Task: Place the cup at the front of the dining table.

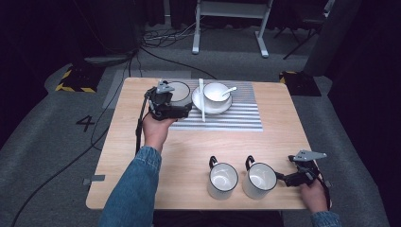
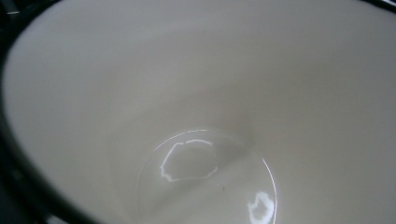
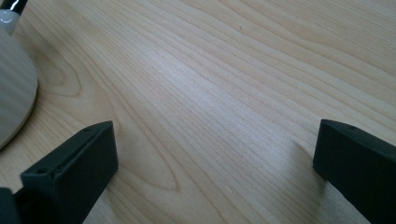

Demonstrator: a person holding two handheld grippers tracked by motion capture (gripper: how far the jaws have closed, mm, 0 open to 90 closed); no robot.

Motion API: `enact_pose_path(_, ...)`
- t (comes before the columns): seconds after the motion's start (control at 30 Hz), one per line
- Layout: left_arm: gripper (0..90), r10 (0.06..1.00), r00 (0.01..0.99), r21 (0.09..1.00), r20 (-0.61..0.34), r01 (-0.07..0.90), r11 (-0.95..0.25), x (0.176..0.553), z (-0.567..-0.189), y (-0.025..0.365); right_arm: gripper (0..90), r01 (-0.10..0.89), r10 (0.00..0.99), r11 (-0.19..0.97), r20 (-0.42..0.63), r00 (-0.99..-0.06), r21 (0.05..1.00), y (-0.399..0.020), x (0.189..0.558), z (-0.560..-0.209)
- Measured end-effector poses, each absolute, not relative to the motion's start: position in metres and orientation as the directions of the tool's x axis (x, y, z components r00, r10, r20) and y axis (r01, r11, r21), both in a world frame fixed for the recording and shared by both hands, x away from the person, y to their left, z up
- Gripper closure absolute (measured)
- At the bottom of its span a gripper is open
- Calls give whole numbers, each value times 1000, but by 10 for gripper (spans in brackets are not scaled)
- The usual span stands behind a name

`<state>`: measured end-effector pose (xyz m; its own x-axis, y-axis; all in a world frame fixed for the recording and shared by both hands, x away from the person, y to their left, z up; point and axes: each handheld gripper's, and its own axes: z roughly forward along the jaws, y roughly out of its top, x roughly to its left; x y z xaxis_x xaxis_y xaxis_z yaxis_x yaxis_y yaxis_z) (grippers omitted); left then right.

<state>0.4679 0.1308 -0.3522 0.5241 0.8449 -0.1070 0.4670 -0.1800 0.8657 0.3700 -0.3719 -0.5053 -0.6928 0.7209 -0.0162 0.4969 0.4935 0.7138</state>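
left gripper on the far mug, right gripper spread beside the near mugs

high view: the left gripper [image 1: 176, 107] sits at the far left of the wooden table [image 1: 198, 146], up against a white mug [image 1: 178, 91] with a dark rim that stands at the left end of the striped placemat [image 1: 236, 116]. from here its jaws are hidden by the gripper body, so whether they pinch the mug cannot be told. the left hand [image 1: 155, 130] holds it from behind, with a denim sleeve [image 1: 132, 189] running to the bottom edge. just beside that mug lies a white plate [image 1: 198, 101] bearing a white bowl [image 1: 215, 92] with a spoon [image 1: 229, 90] in it; a pair of white chopsticks [image 1: 202, 99] lies across the plate's left part. near the front edge stand two more white mugs, the near left mug [image 1: 222, 180] and the near right mug [image 1: 259, 179], close together, handles pointing away. the right gripper [image 1: 283, 178] lies low at the front right, its tip just beside the near right mug, held by the right hand [image 1: 314, 194].

left gripper view: the camera looks straight into the mug's pale interior [image 2: 210, 116], with a dark rim along the left edge and glints on the bottom. its own jaws cannot be made out.

right gripper view: the two black jaws stand wide apart over bare wood [image 3: 224, 93], holding nothing. a rounded pale mug wall [image 3: 14, 93] shows at the left edge, apart from the jaws.
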Motion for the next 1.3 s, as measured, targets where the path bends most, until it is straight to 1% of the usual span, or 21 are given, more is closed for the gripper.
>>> enact_pose_path(0.03, 36, 848, 516, 867, -124, 472, -161, 479, -353, 132, 0, 496, 722, 492, -17, -692, 715, -372, 370, -505)
enact_pose_path(0.1, 35, 845, 517, 866, -136, 476, -152, 484, -354, 133, 0, 496, 723, 491, -17, -691, 716, -372, 370, -505)
enact_pose_path(0.13, 35, 846, 516, 873, -133, 465, -146, 492, -354, 133, 0, 496, 722, 492, -17, -692, 715, -372, 370, -505)
enact_pose_path(0.2, 36, 846, 517, 875, -126, 459, -150, 496, -353, 134, 0, 496, 721, 494, -17, -693, 714, -372, 370, -505)
enact_pose_path(0.23, 36, 852, 514, 879, -99, 447, -167, 503, -352, 134, 0, 497, 721, 493, -16, -693, 714, -372, 370, -505)
enact_pose_path(0.27, 36, 852, 514, 879, -99, 447, -167, 503, -352, 134, 0, 497, 721, 493, -16, -693, 714, -372, 370, -505)
enact_pose_path(0.37, 35, 856, 490, 881, -167, 465, -94, 517, -352, 139, 0, 496, 721, 494, -17, -693, 714, -372, 370, -505)
enact_pose_path(0.47, 36, 862, 473, 879, -179, 471, -76, 524, -351, 139, 0, 496, 722, 492, -16, -692, 715, -372, 370, -505)
enact_pose_path(0.57, 36, 878, 460, 880, -134, 462, -108, 533, -350, 138, 0, 497, 721, 493, -16, -693, 714, -372, 370, -505)
enact_pose_path(0.6, 36, 886, 455, 883, -90, 447, -140, 537, -350, 138, 0, 496, 721, 493, -16, -693, 714, -372, 370, -505)
enact_pose_path(0.77, 36, 889, 451, 884, -77, 443, -148, 546, -354, 145, 0, 497, 722, 492, -17, -691, 715, -372, 370, -505)
enact_pose_path(0.8, 36, 899, 432, 881, -67, 448, -149, 552, -357, 145, 0, 497, 721, 493, -16, -693, 714, -372, 370, -505)
enact_pose_path(0.97, 36, 906, 420, 862, -56, 479, -169, 562, -365, 146, 0, 497, 721, 493, -16, -693, 714, -372, 370, -505)
enact_pose_path(1.07, 35, 909, 409, 854, -78, 498, -151, 570, -372, 145, 0, 497, 721, 493, -16, -693, 714, -372, 370, -505)
enact_pose_path(1.1, 36, 908, 402, 851, -119, 513, -115, 574, -378, 144, 0, 497, 721, 493, -16, -692, 714, -372, 370, -505)
enact_pose_path(1.17, 36, 905, 405, 844, -132, 524, -112, 576, -381, 145, 0, 497, 722, 493, -16, -692, 714, -372, 370, -505)
enact_pose_path(1.2, 36, 904, 393, 845, -167, 529, -74, 580, -387, 142, 0, 497, 721, 493, -16, -693, 714, -372, 370, -505)
enact_pose_path(1.3, 36, 904, 401, 836, -150, 539, -101, 582, -391, 140, 0, 496, 723, 491, -17, -691, 716, -372, 370, -505)
